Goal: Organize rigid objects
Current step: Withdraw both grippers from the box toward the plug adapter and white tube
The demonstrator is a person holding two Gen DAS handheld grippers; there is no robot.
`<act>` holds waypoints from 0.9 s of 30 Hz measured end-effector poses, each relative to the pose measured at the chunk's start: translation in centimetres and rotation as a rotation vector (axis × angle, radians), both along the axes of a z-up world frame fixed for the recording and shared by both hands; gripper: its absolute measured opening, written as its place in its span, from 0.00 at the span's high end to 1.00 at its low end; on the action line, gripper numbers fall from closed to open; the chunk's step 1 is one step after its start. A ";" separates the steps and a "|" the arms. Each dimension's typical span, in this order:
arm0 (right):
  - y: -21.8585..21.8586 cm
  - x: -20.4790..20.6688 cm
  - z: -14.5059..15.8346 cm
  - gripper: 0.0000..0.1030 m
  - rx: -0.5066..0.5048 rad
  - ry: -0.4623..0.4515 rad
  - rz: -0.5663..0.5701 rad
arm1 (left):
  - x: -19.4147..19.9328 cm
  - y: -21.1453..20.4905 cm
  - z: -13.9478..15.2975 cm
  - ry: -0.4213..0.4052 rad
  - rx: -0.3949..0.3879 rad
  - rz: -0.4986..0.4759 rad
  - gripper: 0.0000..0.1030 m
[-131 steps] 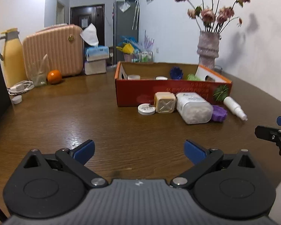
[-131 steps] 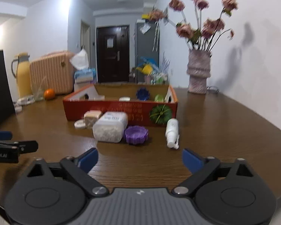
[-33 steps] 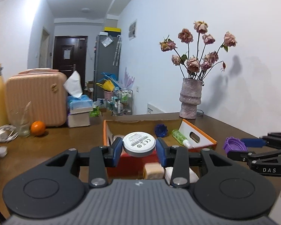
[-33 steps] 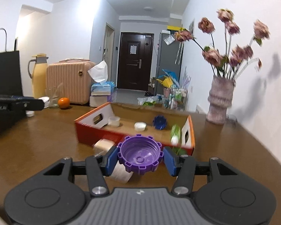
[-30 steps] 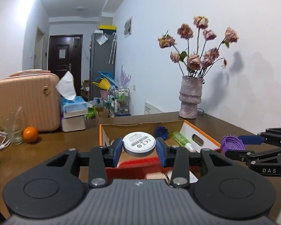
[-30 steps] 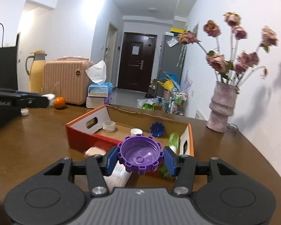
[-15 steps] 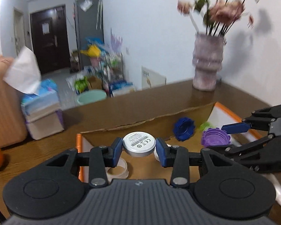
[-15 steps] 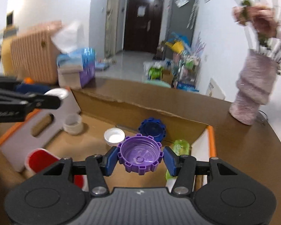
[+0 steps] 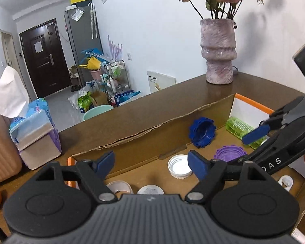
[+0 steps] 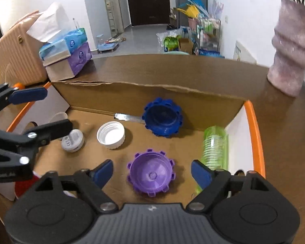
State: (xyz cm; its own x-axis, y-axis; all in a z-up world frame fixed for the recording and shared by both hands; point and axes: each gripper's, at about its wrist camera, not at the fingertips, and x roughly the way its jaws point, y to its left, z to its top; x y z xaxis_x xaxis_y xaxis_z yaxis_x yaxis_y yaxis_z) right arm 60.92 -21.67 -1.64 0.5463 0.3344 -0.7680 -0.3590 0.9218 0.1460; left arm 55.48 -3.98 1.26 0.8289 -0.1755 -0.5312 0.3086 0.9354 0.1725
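In box (image 10: 132, 93), purple cap (image 10: 151, 172) btwn wide-open, empty right hand-held gripper (image 10: 152, 169) fingers; not touching

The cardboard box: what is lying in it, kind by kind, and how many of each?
Screw caps: 3 (purple cap, blue cap, white cap)
Green bottle: 1
Round white labelled disc: 1
Total: 5 clearly seen; a few more things are half hidden and not counted.

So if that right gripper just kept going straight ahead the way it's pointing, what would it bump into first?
Probably the purple cap, which lies on the cardboard box floor between the open fingers of the right gripper. Depth is hard to judge, so it might meet the floor just beyond it instead.
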 end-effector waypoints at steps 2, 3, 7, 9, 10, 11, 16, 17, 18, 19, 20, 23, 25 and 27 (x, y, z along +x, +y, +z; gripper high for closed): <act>-0.2 -0.1 -0.2 0.22 0.013 0.010 -0.002 | -0.1 0.2 -0.1 -0.008 -0.004 0.005 0.21; -0.3 -0.2 -0.2 0.22 0.018 0.012 -0.002 | -0.3 0.0 0.2 -0.012 -0.003 0.005 0.21; -0.4 -0.2 -0.7 0.24 0.019 0.028 0.000 | -0.4 -0.3 0.4 -0.023 0.002 0.018 0.21; -0.7 -0.1 -0.7 0.26 0.033 0.028 -0.016 | -0.5 -0.1 0.5 -0.031 -0.010 0.027 0.19; -0.8 -0.2 -0.6 0.27 0.042 0.019 -0.022 | -0.6 0.2 0.6 -0.038 -0.025 0.031 0.17; -1.0 -0.3 -0.6 0.26 0.056 0.006 -0.027 | -0.8 0.6 0.9 -0.054 -0.046 0.039 0.15; -0.9 -1.6 1.4 0.23 0.019 -0.038 -0.067 | -1.1 2.9 3.6 0.019 -0.156 0.186 0.10; -0.8 -2.4 2.4 0.19 0.002 -0.067 -0.072 | -1.5 3.4 4.5 0.039 -0.181 0.202 0.10; -0.8 -3.2 3.3 0.18 -0.005 -0.090 -0.070 | -2.1 3.7 5.2 0.048 -0.188 0.217 0.10; -0.8 -4.0 4.4 0.18 -0.010 -0.114 -0.061 | -2.8 3.9 5.9 0.047 -0.182 0.225 0.10; -0.9 -5.0 5.6 0.17 -0.016 -0.138 -0.050 | -3.7 3.9 6.6 0.037 -0.164 0.223 0.09; -1.6 -7.8 8.9 0.15 -0.032 -0.199 -0.044 | -6.9 3.8 8.6 -0.009 -0.111 0.214 0.06; -2.1 -9.7 10.8 0.14 -0.046 -0.236 -0.046 | -9.1 3.5 9.9 -0.034 -0.104 0.202 0.05; -2.9 -11.4 12.1 0.14 -0.054 -0.260 -0.049 | -11.2 3.1 11.1 -0.058 -0.109 0.198 0.04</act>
